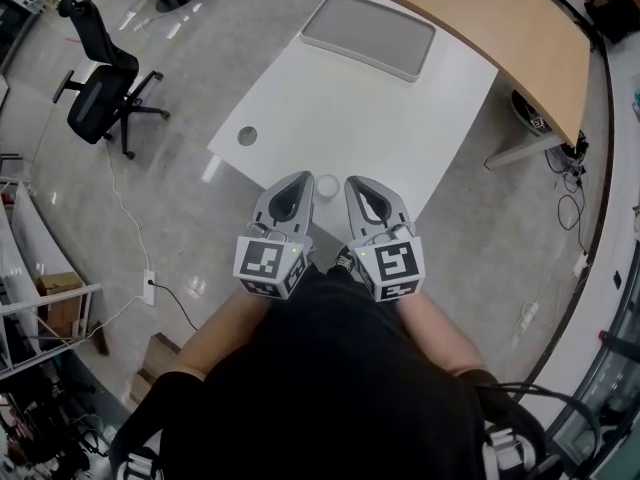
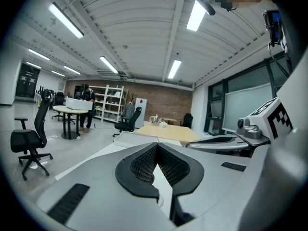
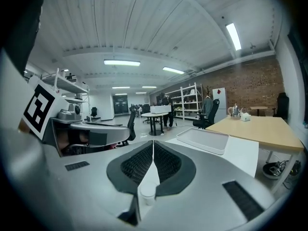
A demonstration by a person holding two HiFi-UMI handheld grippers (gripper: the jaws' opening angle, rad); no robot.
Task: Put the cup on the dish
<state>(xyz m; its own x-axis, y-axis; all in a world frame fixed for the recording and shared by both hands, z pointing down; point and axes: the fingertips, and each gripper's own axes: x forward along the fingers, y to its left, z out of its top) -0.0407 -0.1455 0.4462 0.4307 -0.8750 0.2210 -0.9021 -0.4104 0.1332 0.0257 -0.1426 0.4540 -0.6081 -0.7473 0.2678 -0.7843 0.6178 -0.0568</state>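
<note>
A small white cup [image 1: 327, 185] stands near the front edge of the white table [image 1: 400, 128], just ahead of and between my two grippers. The dish is a grey rectangular tray [image 1: 368, 34] at the table's far end, also visible in the right gripper view as the tray [image 3: 202, 139]. My left gripper [image 1: 300, 181] is shut and holds nothing. My right gripper [image 1: 355, 183] is shut too and empty. In the right gripper view the cup [image 3: 147, 192] shows low down, through the gap behind the closed tips [image 3: 153, 143]. The left gripper [image 2: 156, 147] points across the table toward the tray [image 2: 136, 139].
The table has a round cable hole [image 1: 247, 136] near its left edge. A curved wooden desk [image 1: 500, 28] stands to the back right. A black office chair [image 1: 100, 88] is on the floor at left, with a cable and socket [image 1: 150, 286] beside it.
</note>
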